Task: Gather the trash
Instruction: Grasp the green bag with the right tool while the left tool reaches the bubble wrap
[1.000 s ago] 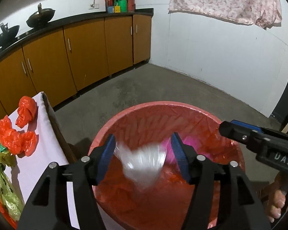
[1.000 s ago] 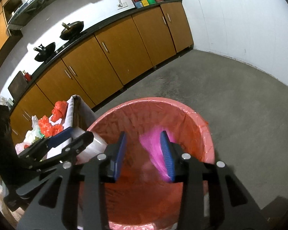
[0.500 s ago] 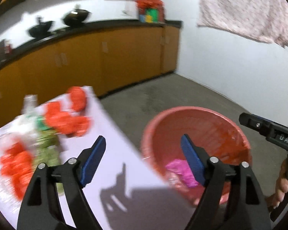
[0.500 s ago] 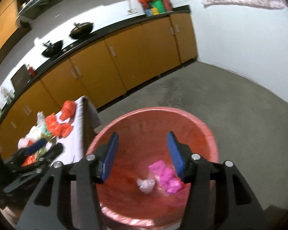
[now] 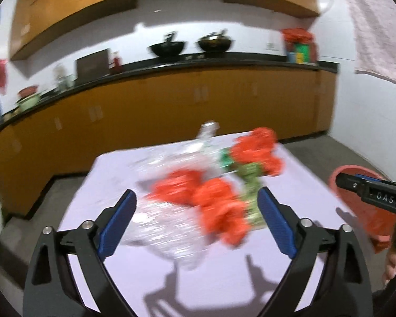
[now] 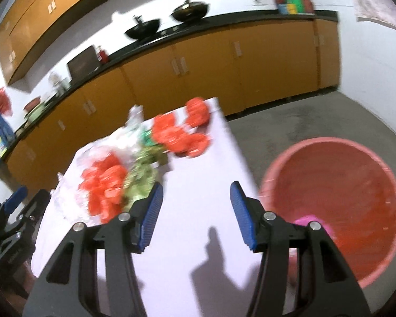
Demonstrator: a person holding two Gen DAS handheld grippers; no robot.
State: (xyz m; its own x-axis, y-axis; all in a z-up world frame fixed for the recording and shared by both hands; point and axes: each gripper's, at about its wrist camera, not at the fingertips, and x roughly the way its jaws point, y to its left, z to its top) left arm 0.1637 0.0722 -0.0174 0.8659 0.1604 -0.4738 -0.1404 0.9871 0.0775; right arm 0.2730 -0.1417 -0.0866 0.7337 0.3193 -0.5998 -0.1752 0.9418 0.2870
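trash pile (image 5: 211, 192) lies ahead of the open left tool (image 5: 196, 223).

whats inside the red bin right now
In the right wrist view, the red bin holds a pink wrapper at the bottom, partly hidden behind the right gripper. That gripper also covers the near part of the bin floor, so anything there cannot be seen.

- Left wrist cam is looking forward and down along the left gripper (image 5: 196, 223), sitting close above the white table (image 5: 113, 174), facing the trash pile (image 5: 211, 192) and counter.
- Right wrist cam is sitting further right over the table (image 6: 198, 185), catching the red bin (image 6: 338, 206) beside it.
- Both are sharing table, trash pile (image 6: 113, 182), cabinets; each is seeing the other gripper at frame edge.
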